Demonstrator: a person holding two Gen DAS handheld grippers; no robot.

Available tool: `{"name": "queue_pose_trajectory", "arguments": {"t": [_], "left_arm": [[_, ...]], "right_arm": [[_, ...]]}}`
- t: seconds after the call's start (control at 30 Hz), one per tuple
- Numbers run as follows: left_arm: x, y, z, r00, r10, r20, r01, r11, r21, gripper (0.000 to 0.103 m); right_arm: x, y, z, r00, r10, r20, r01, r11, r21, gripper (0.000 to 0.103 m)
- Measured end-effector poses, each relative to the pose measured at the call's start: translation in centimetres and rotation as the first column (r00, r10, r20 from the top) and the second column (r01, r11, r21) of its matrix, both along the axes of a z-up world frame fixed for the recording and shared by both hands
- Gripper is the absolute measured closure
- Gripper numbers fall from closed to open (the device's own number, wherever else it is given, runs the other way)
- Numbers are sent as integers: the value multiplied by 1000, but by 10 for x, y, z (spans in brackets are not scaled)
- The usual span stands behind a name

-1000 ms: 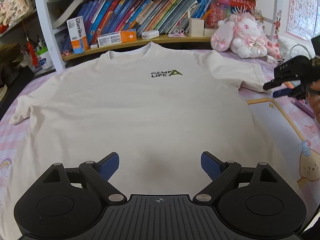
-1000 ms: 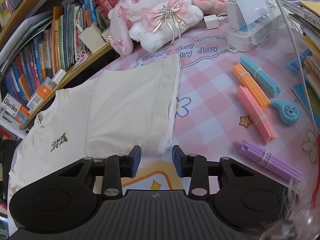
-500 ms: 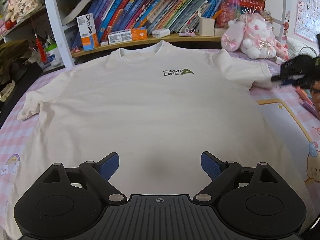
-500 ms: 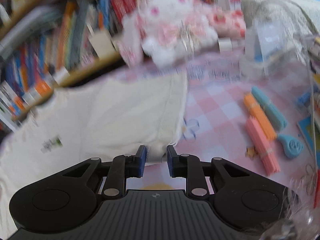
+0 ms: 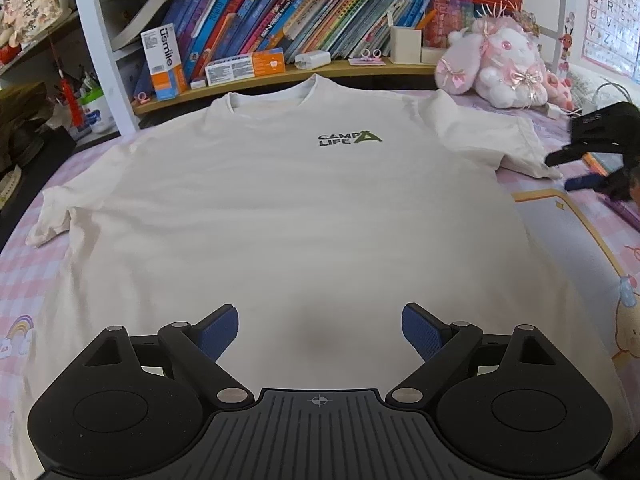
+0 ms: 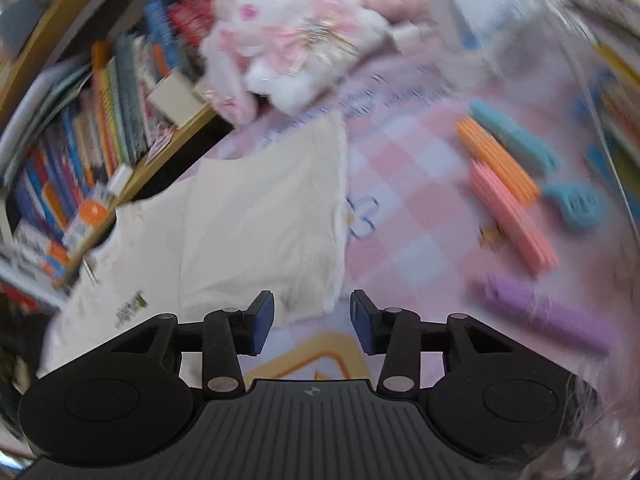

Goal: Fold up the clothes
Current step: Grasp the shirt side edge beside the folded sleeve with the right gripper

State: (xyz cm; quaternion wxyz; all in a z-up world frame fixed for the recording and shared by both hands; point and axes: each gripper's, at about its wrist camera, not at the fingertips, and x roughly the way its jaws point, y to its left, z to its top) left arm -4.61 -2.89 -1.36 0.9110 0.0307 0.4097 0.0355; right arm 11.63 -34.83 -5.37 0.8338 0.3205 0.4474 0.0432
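A cream T-shirt (image 5: 288, 216) with a green "CAMP LIFE" print lies flat, front up, on the pink checked cover (image 5: 24, 280). My left gripper (image 5: 320, 330) hovers open over the shirt's lower middle, nothing between its blue pads. The right gripper (image 5: 568, 170) appears at the right edge of the left wrist view, just beyond the right sleeve's cuff. In the blurred right wrist view the right gripper (image 6: 312, 316) has its jaws opening, with the lower corner of the right sleeve (image 6: 276, 216) just ahead of the pads and not pinched.
A low bookshelf (image 5: 280, 76) packed with books runs behind the collar. A pink and white plush rabbit (image 5: 496, 68) sits at the back right. Bundles of orange, pink, teal and purple sticks (image 6: 508, 208) and a blue toy (image 6: 576, 208) lie right of the sleeve.
The right gripper's jaws narrowed half a second ago and now stand wider apart. Its view has rolled and become blurred. The left gripper and the shirt have stayed put.
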Motion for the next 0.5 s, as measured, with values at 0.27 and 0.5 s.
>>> {"name": "queue_pose_trajectory", "arguments": {"t": [0.27,0.5], "left_arm": [[5,-3,0,1000,-22,2,22,1000,11,12],[1,-7,2,998,-61,9,61,997,43,12]], "right_arm": [[0,-14,-27,961,-188,-203,257,876,407,65],[4,-31,-37,912,-333,-240,410,779,474,71]]}}
